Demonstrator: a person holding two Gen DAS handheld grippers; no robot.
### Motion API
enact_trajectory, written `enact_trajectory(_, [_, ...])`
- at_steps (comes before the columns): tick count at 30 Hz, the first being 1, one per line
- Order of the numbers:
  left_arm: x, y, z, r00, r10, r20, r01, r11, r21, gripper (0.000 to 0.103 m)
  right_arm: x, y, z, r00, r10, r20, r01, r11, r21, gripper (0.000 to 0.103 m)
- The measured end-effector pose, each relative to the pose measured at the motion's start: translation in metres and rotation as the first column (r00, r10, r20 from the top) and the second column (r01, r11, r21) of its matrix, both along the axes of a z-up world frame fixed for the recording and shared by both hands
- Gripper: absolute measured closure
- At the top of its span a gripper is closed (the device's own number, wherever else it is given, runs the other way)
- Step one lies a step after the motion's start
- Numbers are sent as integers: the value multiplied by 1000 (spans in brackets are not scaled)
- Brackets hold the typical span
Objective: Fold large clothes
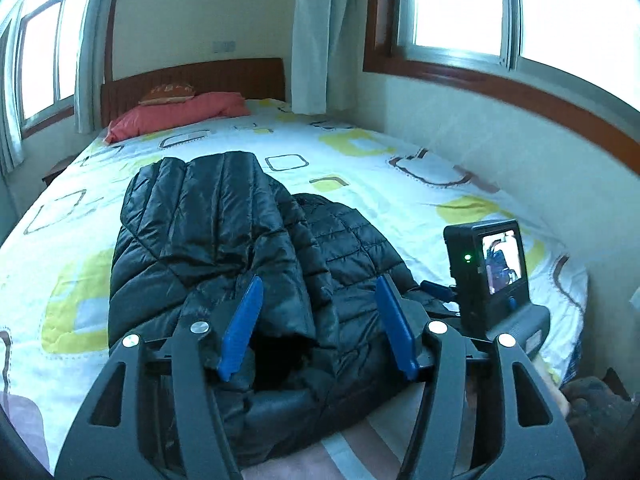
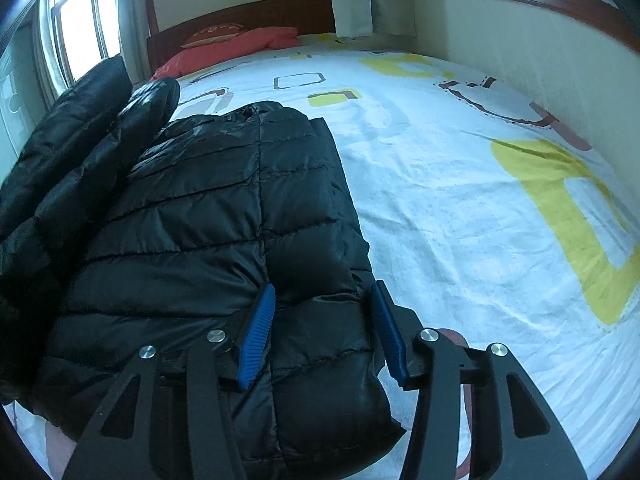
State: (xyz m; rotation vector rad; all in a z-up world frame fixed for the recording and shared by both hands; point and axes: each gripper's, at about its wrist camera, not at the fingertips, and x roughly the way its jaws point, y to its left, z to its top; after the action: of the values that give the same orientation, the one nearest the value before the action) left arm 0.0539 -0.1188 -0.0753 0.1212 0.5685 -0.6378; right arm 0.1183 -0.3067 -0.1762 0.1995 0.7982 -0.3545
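A black quilted puffer jacket (image 1: 224, 232) lies bunched and partly folded on the bed near its front edge. My left gripper (image 1: 320, 284) hovers over its near part, open, with its blue pads (image 1: 242, 328) wide apart and not pressing the fabric. In the right wrist view the jacket (image 2: 224, 216) shows a folded panel, with a puffy sleeve (image 2: 80, 140) piled at its left. My right gripper (image 2: 324, 286) is open astride the panel's right edge; fabric lies between the pads (image 2: 258, 336), which do not squeeze it. The right gripper's camera unit (image 1: 484, 264) shows at the jacket's right.
The bed carries a white sheet (image 2: 460, 184) with yellow and brown squares. A red pillow (image 1: 176, 114) lies by the wooden headboard (image 1: 200, 76). A wall (image 1: 500, 152) with a window runs along the bed's right side, and a curtain (image 1: 312, 40) hangs in the corner.
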Motion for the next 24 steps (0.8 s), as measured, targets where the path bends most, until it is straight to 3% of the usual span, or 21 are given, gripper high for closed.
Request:
enact_trajectory(8, [8,12,-19,998,21,-61,-23,999,-38,46,1,0,2,1000,-6,-8,6,1000,-16,53])
enact_trajectory(12, [24,3,-41,985,-29,-169,20,998,-56,60,2,2,5,1000,-7,-14,7,1000,-29,53])
enact_trajectory(14, [30,1,-51,978,-32,-206,19,998,-63,61,1,2,9,1000,-8,-19,7,999,-35,53])
enact_trajectory(24, [31,-7,-61,980,-41,-197,33,998,-45,61,7,4,40,1000,8,20,-6,998,-55,53])
